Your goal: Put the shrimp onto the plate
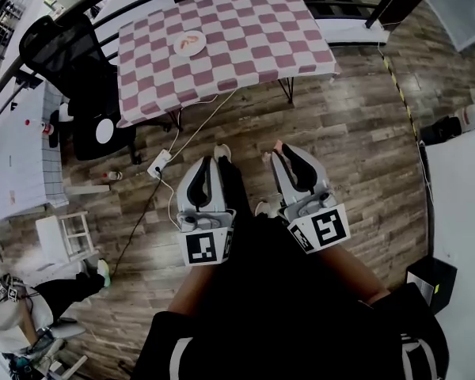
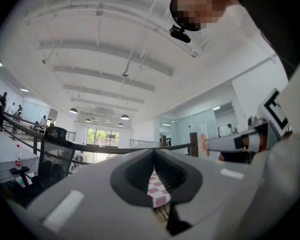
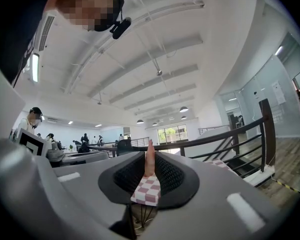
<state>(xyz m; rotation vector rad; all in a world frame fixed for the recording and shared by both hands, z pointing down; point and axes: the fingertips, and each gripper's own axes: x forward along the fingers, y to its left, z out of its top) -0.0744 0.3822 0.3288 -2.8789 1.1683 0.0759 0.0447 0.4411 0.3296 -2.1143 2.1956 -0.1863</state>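
A white plate (image 1: 189, 43) lies on the pink-and-white checkered table (image 1: 245, 46) far ahead of me, with an orange piece on it. My right gripper (image 1: 275, 150) is held at waist height over the wooden floor, shut on a pinkish-orange shrimp (image 1: 278, 144). In the right gripper view the shrimp (image 3: 149, 160) sticks up between the dark pads (image 3: 167, 176), with the checkered cloth showing below it. My left gripper (image 1: 220, 153) hangs beside it, shut with nothing in it. In the left gripper view only a sliver of the cloth (image 2: 158, 191) shows between the jaws.
A black chair (image 1: 59, 50) stands left of the table, and a dark railing (image 1: 79, 6) curves behind it. A white power strip (image 1: 158, 163) with cables lies on the floor. A white desk (image 1: 16, 145) and a stool (image 1: 67, 236) are at left, a black box (image 1: 431, 279) at right.
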